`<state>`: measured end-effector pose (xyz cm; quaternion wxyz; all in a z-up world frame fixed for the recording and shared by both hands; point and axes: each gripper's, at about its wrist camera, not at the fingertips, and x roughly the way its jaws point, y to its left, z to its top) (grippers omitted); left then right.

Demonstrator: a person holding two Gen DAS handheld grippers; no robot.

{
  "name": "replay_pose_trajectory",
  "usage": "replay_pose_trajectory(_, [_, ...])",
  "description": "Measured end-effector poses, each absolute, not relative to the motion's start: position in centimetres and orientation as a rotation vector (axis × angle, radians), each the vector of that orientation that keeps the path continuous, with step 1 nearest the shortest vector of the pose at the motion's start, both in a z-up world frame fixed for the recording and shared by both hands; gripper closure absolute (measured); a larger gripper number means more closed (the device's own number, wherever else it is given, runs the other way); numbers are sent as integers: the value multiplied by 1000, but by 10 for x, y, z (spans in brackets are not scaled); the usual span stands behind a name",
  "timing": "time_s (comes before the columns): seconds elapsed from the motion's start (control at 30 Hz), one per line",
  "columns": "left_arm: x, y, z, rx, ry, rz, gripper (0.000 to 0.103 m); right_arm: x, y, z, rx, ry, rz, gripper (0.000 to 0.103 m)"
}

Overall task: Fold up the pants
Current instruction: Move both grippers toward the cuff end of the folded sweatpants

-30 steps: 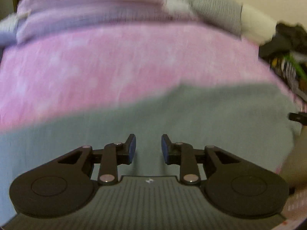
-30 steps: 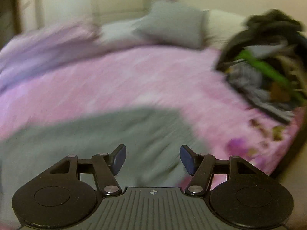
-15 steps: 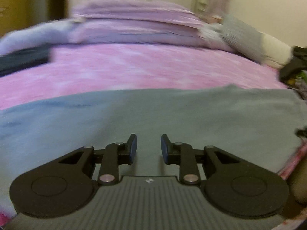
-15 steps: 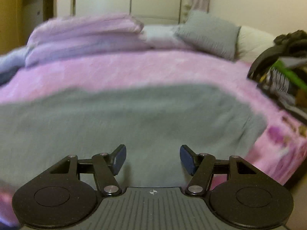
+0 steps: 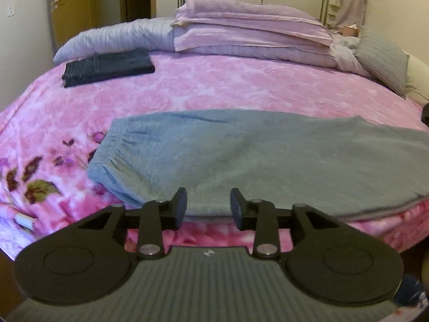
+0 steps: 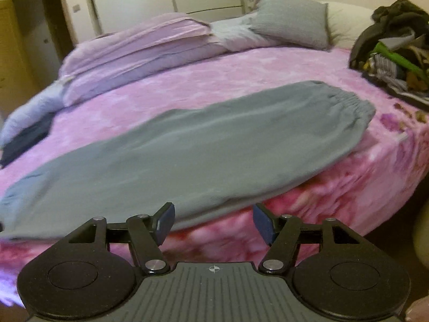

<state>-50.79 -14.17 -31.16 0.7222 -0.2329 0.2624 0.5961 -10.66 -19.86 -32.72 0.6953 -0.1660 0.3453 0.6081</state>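
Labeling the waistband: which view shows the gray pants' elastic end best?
Right wrist: the gathered waistband of the gray pants sits unobstructed at the right end. Left wrist shows only a crumpled left end; the right end runs out of frame.

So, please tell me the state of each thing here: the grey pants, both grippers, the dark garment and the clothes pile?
Grey pants: laid flat along the bed edge, not yet folded across.
Left gripper: open, empty.
Right gripper: open, empty.
Dark garment: folded, lying on the bed.
Clothes pile: unfolded, heaped.
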Motion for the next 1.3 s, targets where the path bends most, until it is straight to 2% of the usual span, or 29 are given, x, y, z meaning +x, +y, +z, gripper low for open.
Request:
replay_pose_trajectory(0.3, [-488,-173,-299,-492,626,1272,65,-133,-225,-311,-393,716,1399,39])
replay_pose_trajectory(0.57, [-484,-186,-308,-490,696,1271,65,-127,-241,-310,-368,718,1394,39])
replay_pose_trajectory(0.83, [-494,-205,-312,-503,691,1220,65,-123,-261,-310,-351,717,1386,39])
replay_pose_trajectory(1.03, [-532,-188,-327,-675,556,1246,65,-111,-261,-316,-350,747,1343,39])
replay_pose_trajectory(1.3, [-614,-125,-362,-1061,171,1336,69,-95,-245,-321,-356,788,1292,39])
